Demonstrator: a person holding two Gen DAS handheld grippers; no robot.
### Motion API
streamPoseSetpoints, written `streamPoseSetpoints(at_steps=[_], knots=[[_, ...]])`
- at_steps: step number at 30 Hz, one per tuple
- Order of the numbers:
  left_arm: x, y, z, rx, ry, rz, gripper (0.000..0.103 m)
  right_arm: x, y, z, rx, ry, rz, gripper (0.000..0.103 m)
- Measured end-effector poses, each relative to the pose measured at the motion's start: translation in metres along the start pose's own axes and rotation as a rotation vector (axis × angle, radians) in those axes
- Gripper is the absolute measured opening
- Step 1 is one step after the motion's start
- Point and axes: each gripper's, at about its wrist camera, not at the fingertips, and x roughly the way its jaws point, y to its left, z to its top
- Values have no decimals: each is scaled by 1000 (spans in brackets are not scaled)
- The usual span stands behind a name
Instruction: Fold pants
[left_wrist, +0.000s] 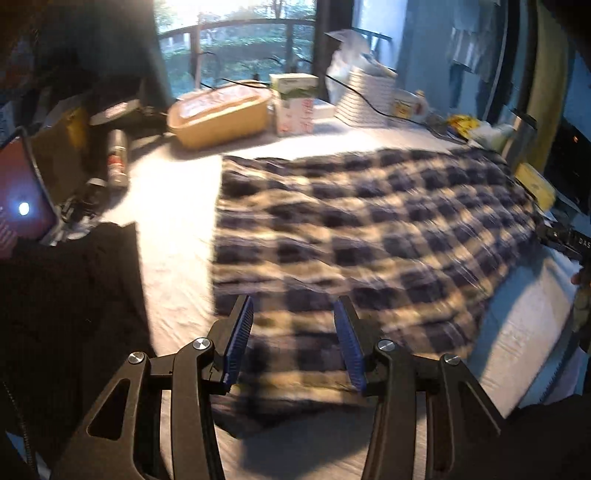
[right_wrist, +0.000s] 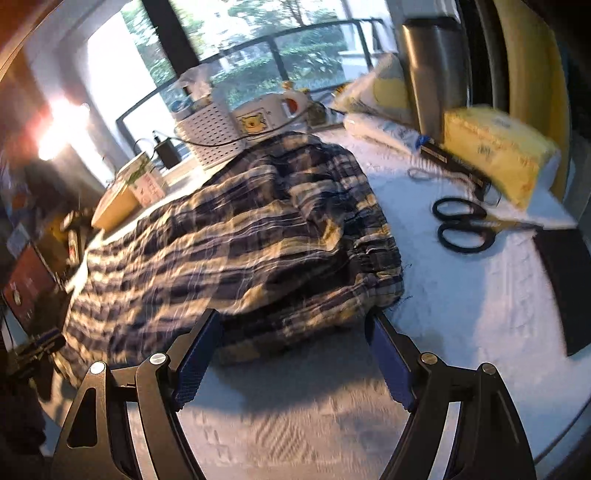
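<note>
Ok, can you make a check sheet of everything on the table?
Surface: white table, mostly covered.
Job's things: plaid pants spread flat, waistband bunched.
Clutter: scissors, yellow pack, tan tub, spray can, white basket.
Grippers: left gripper open over pants; right gripper open at waistband edge.
Cables: black cord across basket.
Surroundings: window, railing, trees.
</note>
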Motion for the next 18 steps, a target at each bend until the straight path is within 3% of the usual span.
streamPoseSetpoints(at_steps=[11,13,14,18], knots=[[15,25,29,-52,-9,43,46,29,-29,30,262,-55,167,80],[18,22,32,-46,-12,38,46,38,-30,35,300,-54,188,45],[19,21,34,-43,-14,33,46,47,-31,36,323,-32,194,23],[19,21,37,-42,-25,23,46,57,-26,39,333,-33,206,14]])
